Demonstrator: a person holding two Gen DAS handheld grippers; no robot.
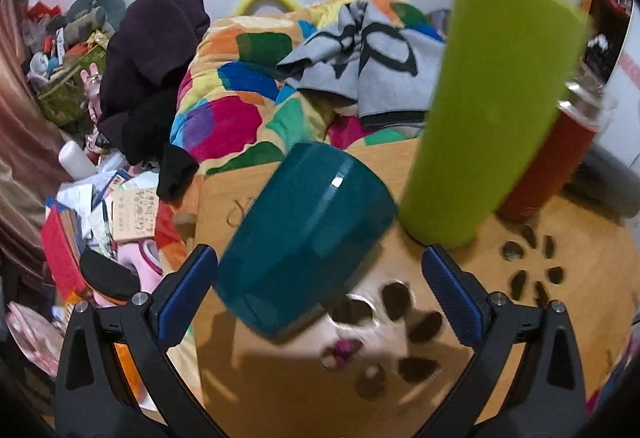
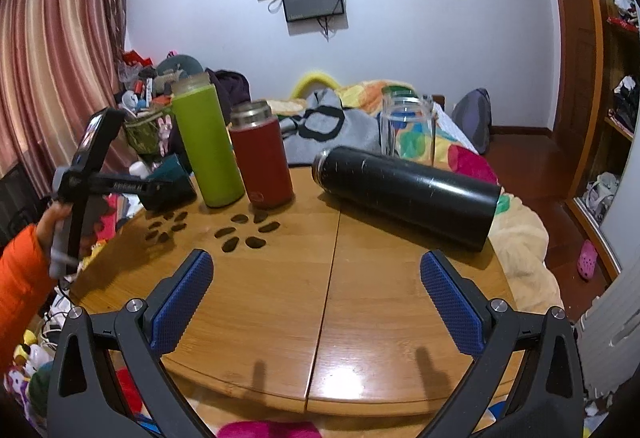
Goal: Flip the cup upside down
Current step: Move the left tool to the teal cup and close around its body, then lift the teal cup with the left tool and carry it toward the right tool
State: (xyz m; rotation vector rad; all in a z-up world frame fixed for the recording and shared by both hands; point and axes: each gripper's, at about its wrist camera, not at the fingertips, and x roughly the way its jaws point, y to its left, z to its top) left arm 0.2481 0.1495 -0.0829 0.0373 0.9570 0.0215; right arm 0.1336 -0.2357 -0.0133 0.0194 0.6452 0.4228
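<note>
A teal cup (image 1: 308, 234) is tilted over near the left edge of the round wooden table (image 1: 280, 390). It lies between the wide-open fingers of my left gripper (image 1: 320, 298); the blue pads do not touch it. The image of the cup is blurred. In the right wrist view the cup (image 2: 170, 180) shows at the far left, partly hidden by the left gripper tool (image 2: 96, 174) held by a hand in an orange sleeve. My right gripper (image 2: 316, 302) is open and empty over the table's front part.
A green bottle (image 2: 208, 146) and a red flask (image 2: 262, 158) stand just right of the cup. A black flask (image 2: 408, 190) lies on its side, with a clear glass (image 2: 406, 126) behind it. The table (image 2: 320, 298) has leaf-shaped cutouts (image 2: 244, 234). A cluttered bed (image 1: 248, 86) lies beyond.
</note>
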